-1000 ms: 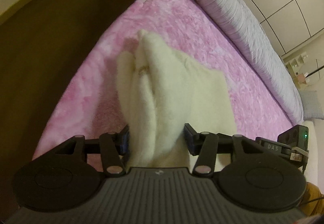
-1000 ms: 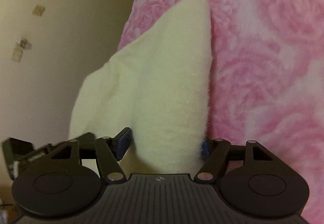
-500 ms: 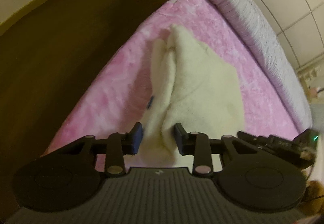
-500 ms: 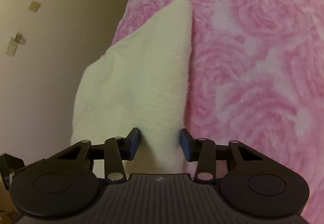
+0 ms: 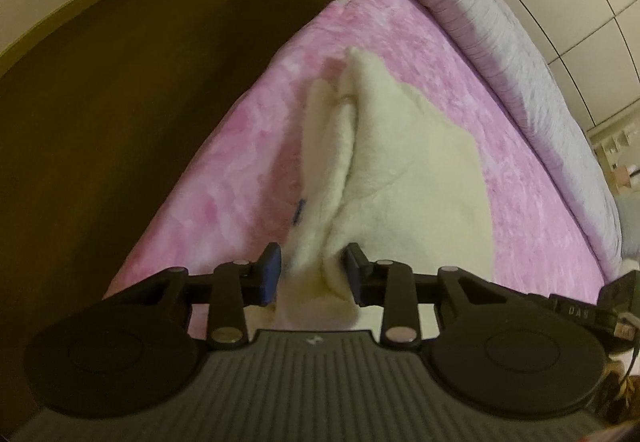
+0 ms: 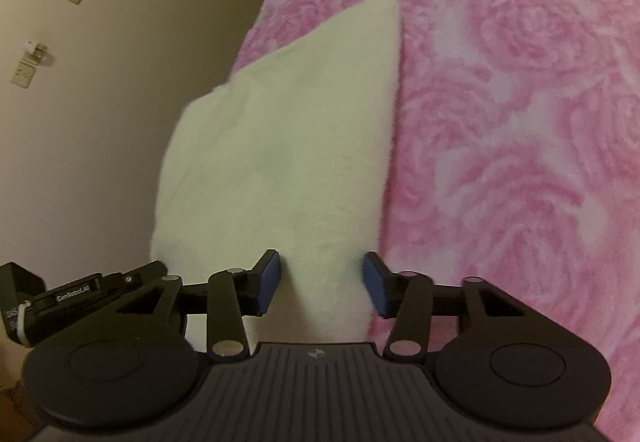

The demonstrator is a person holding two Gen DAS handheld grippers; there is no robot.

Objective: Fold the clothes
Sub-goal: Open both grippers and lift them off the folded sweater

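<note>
I have the cream fleece garment (image 5: 400, 170) lying on the pink rose-patterned blanket (image 6: 520, 122) of the bed, close to the blanket's edge where it drops toward the beige wall (image 6: 120, 122). Its long axis runs straight away from both claws: the near end is at the cameras and the far end tapers to a corner up the bed. In the left wrist view the left claw (image 5: 313, 274) has a bunched fold of the near hem between its blue pads; the right pad presses the fleece, while the left pad seems to stand a sliver off it, so I read it as partly closed around the fabric and I cannot tell whether the pinch is firm. In the right wrist view the right claw (image 6: 322, 282) straddles the other near corner with its jaws clearly apart and daylight on both sides of the cloth, so it is open around the fleece, not holding it. The two claws sit side by side on the same short end, each about equally near its own corner. I judge the coming move needs both corners pinched and carried forward along that long axis toward the far end, beside the grey striped bolster (image 5: 500, 26).
</note>
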